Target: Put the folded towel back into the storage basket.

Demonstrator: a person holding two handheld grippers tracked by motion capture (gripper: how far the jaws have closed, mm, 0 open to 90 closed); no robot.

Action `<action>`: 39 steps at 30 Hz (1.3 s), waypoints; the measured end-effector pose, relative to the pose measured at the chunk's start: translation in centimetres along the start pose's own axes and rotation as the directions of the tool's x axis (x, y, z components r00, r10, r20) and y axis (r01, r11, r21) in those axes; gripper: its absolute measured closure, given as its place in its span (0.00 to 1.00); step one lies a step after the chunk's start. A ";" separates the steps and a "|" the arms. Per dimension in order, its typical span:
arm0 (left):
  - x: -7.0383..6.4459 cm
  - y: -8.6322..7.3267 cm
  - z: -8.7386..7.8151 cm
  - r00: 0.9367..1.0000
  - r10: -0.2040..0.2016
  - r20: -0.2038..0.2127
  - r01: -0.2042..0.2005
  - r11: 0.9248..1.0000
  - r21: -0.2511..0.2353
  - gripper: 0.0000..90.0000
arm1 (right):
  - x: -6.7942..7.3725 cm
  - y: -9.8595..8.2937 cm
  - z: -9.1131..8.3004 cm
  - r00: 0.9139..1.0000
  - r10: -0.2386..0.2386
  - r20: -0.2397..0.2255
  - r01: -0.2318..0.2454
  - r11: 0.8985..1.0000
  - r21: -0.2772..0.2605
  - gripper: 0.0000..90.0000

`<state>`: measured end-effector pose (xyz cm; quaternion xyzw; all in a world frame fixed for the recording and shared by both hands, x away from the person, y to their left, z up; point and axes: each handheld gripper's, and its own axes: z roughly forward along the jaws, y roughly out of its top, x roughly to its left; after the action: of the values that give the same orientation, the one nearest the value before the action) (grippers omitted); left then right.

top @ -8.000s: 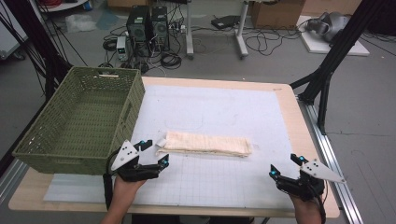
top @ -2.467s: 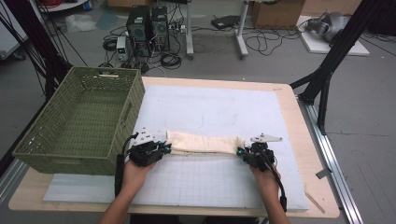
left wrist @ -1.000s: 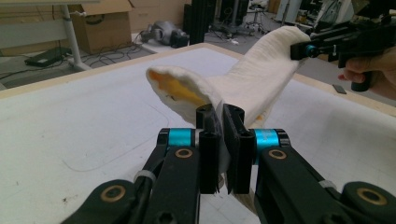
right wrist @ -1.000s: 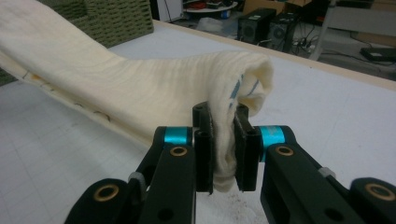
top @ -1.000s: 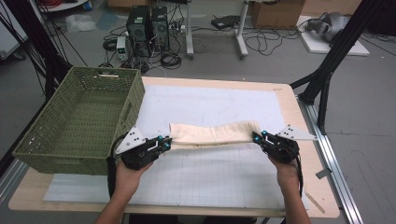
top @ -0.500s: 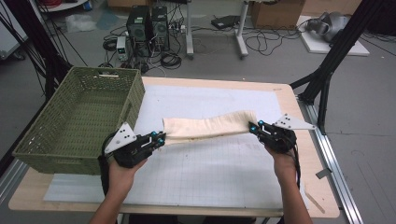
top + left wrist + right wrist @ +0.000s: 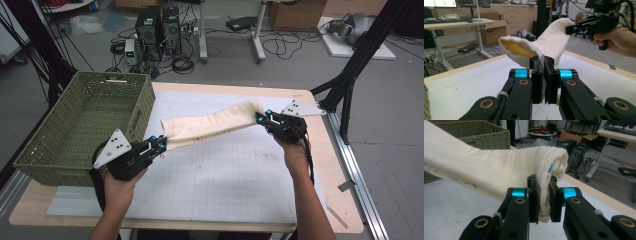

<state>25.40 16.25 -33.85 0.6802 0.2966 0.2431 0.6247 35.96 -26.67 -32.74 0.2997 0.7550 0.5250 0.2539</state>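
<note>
Where the worktop's (image 7: pixel 310 200) left edge lies, a green woven basket (image 7: pixel 80 125) stands over it, reaching from the far left corner most of the way toward the near left corner. Just to the right of the basket's near right corner, the left gripper (image 7: pixel 159 144) is held above the white gridded mat (image 7: pixel 225 180), its jaws clamped tight on one end of a folded cream cloth (image 7: pixel 210 125). In the left gripper view the cloth (image 7: pixel 549 42) rises from between the pressed-together jaws of the left gripper (image 7: pixel 543 75), showing a yellowish inner layer at its fold. From there the cloth hangs in the air, clear of the mat, and slopes up to the right toward the far right part of the worktop. There the right gripper (image 7: pixel 260 118) pinches the other end, near the far right corner. In the right gripper view the jaws of the right gripper (image 7: pixel 544 200) squeeze a thick bunch of the cloth (image 7: pixel 486 167), with the basket (image 7: pixel 486 135) behind it.
</note>
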 end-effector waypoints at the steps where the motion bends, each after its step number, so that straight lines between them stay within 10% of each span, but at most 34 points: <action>1: 0.0 0.1 -0.2 1.000 0.001 -0.001 -0.001 1.000 -0.003 0.96 | 0.0 0.3 0.2 1.000 -0.007 -0.001 0.007 1.000 -0.003 0.90; 39: 2.7 1.5 -7.7 0.985 -0.016 -0.174 -0.002 0.995 -0.103 0.96 | 3.7 9.6 14.0 0.985 -0.100 -0.137 0.096 0.995 -0.030 0.90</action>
<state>22.02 23.55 -31.71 0.6223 0.3395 0.3144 0.6314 45.00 -12.47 -28.37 0.2220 0.7786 0.5401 0.2298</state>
